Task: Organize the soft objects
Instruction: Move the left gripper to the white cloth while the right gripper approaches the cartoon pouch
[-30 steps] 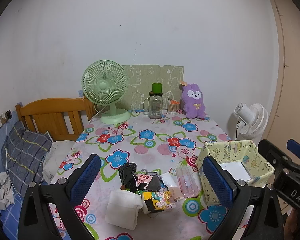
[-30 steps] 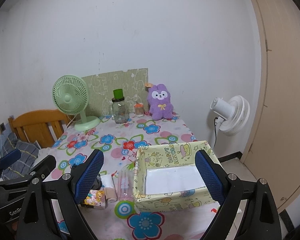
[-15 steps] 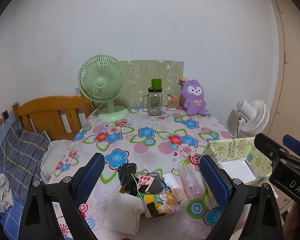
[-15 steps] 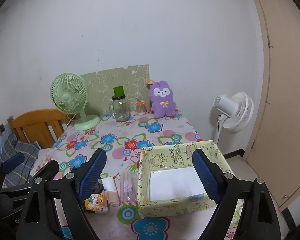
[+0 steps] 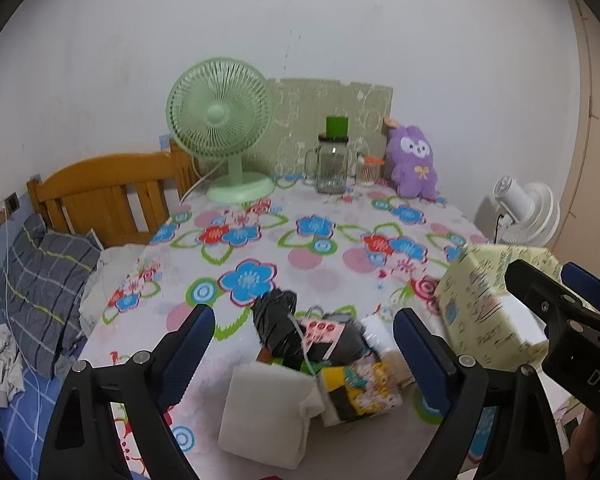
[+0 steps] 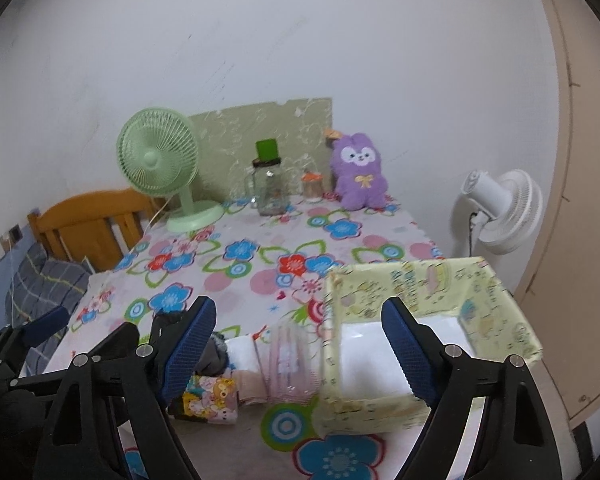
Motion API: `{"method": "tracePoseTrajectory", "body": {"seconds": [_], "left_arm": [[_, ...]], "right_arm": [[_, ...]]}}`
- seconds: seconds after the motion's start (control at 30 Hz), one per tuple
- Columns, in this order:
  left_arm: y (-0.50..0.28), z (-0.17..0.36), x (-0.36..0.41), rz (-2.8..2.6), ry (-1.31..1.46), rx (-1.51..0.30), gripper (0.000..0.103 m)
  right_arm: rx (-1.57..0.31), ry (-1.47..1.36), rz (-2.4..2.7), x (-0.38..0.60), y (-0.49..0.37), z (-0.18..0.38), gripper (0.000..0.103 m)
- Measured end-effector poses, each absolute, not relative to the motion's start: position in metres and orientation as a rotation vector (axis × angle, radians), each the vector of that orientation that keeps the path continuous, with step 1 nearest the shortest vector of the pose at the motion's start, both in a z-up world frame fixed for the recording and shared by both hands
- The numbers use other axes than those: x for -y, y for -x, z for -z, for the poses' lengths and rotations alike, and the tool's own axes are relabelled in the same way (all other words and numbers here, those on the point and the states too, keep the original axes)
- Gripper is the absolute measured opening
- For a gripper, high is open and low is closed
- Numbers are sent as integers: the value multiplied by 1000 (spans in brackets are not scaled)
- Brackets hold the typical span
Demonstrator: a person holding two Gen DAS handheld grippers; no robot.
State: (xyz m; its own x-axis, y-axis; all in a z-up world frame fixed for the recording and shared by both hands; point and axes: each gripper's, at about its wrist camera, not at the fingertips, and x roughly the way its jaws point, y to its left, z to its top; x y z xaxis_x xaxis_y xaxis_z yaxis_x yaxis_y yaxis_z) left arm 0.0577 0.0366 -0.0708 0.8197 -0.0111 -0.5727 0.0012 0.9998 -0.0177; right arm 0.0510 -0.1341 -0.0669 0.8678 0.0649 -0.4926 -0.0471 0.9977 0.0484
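Observation:
A pile of soft things lies at the near edge of the flowered table (image 5: 300,248): a white folded cloth (image 5: 266,416), a black bundle (image 5: 278,326), a cartoon-print pack (image 5: 370,390) and a clear pink pouch (image 6: 290,358). My left gripper (image 5: 302,354) is open and empty, above the pile. A yellow printed box (image 6: 428,300) with a white bottom stands to the right of the pile. My right gripper (image 6: 300,344) is open and empty, above the box's left wall. A purple plush rabbit (image 5: 414,166) sits at the back.
A green desk fan (image 5: 222,136), a glass jar with green lid (image 5: 332,162) and a small jar (image 5: 367,170) stand along the back wall. A wooden headboard (image 5: 104,196) and bedding (image 5: 44,280) lie left. A white floor fan (image 6: 500,210) stands right.
Both grippers have moved forward and down toward the table. The pile and the box look larger and lower in both views. Both stay open.

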Motion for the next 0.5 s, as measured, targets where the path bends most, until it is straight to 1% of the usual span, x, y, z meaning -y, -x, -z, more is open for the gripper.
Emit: {"method": "tracePoseTrajectory", "body": {"seconds": [0.37,0.5], "left_arm": [[-63,104,-49,-3,-3,-662,92],[-68,118,-53,-9,-14,-694,90]], "right_arm": [[-561,-56,-114,113,-58,100,84],[-578,-54,-127,105,-60,111,84]]}}
